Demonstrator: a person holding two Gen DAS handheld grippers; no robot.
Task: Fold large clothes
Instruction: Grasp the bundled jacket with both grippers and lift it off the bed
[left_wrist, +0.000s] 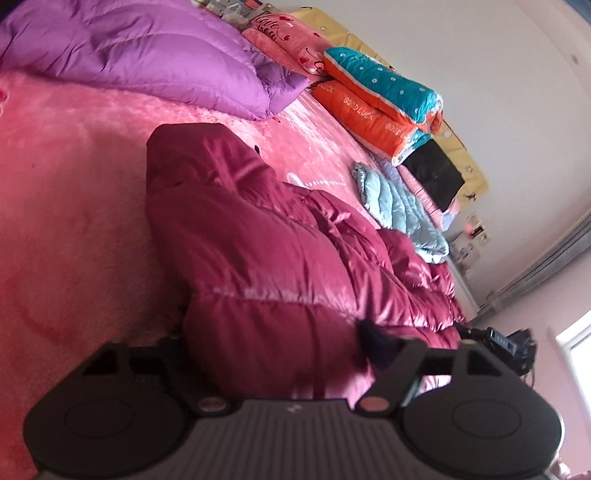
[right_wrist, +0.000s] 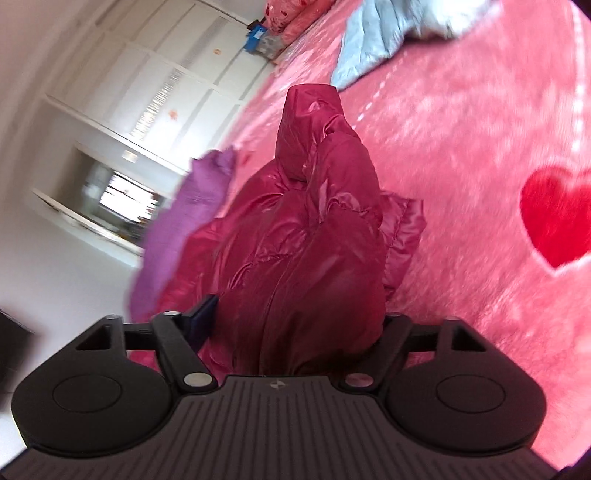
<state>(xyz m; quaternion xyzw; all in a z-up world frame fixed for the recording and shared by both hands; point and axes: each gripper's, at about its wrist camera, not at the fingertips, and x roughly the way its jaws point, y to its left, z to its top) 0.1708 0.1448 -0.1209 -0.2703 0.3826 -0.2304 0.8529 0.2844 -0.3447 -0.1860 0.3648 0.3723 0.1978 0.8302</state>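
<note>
Pink plush bedding (left_wrist: 74, 166) with a red heart (right_wrist: 557, 218) covers the bed where a dark red puffer coat (left_wrist: 266, 240) lies lengthwise, hood (left_wrist: 199, 155) at the far end and hem bunched up against both tools. Beyond it sit a purple down jacket (left_wrist: 147, 55), a pale blue quilted jacket (left_wrist: 399, 206) and a stack of folded quilts (left_wrist: 384, 99) by the wall; a white wardrobe (right_wrist: 155, 74) stands off the bed's edge.

Each tool has a thick roll of the coat's lower end between its jaws. The left gripper (left_wrist: 273, 339) stands partly open with padded fabric filling the gap, one finger (left_wrist: 373, 343) against the cloth on the right side; the right gripper (right_wrist: 295, 317) is likewise wide, its left finger (right_wrist: 203, 317) beside the bulge. Whether the pads are truly pressing cannot be told, since the tips are buried or blurred.

The step appears to be taking the hem to carry it toward the hood. Doing it well likely means pinching both layers at matching points, lifting evenly so the slippery shell does not slide, and keeping the sleeves tucked in.

Both tools point slightly downward along the coat, side by side near its bottom edge
</note>
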